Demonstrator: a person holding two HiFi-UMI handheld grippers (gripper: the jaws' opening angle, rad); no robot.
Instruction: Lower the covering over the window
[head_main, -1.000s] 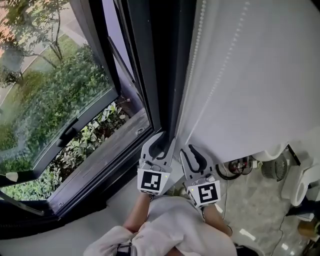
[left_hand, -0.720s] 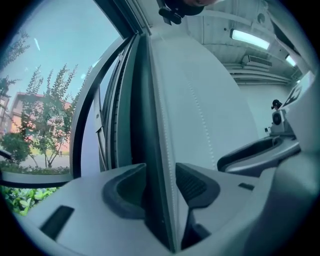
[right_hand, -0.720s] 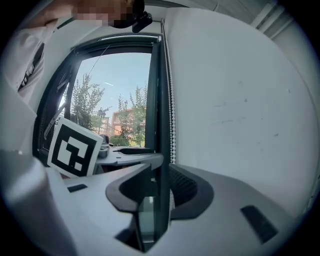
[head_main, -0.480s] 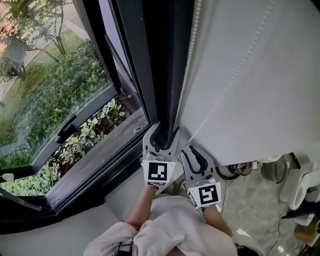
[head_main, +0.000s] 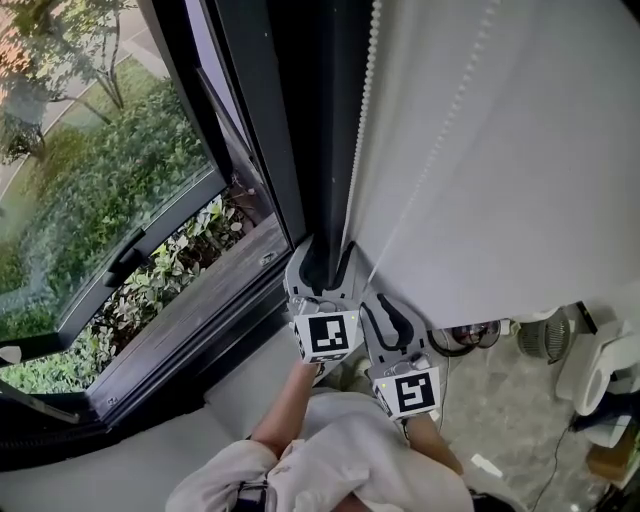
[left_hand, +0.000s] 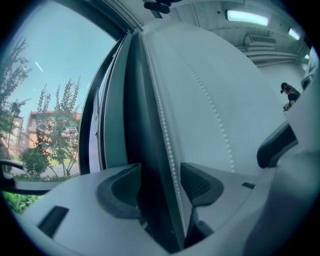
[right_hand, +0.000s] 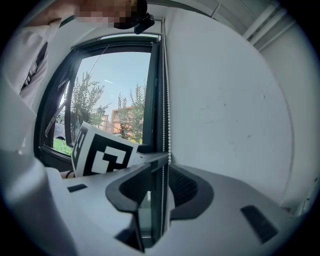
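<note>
A dark window frame (head_main: 300, 130) stands between the pane at left and a white surface (head_main: 500, 150) at right. Two white bead chains hang along the frame's edge. My left gripper (head_main: 322, 265) is at the frame's foot, level. In the left gripper view its jaws (left_hand: 160, 187) have just been opening and stand wide. One bead chain (left_hand: 165, 135) runs between them, close to the right pad, not pressed. My right gripper (head_main: 380, 300) sits just right of it. In the right gripper view a bead chain (right_hand: 166, 100) drops through its (right_hand: 159, 187) narrow gap with the pads apart.
The dark sill (head_main: 200, 300) and an open lower sash (head_main: 130, 265) lie at left, with shrubs outside. On the floor at right are a small fan (head_main: 545, 335) and white fixtures (head_main: 600, 370). My pale sleeves (head_main: 340, 460) fill the bottom edge.
My left gripper has moved right and closer to the frame, and its jaws have spread wider around the frame edge and chain. The right gripper has stayed put.
</note>
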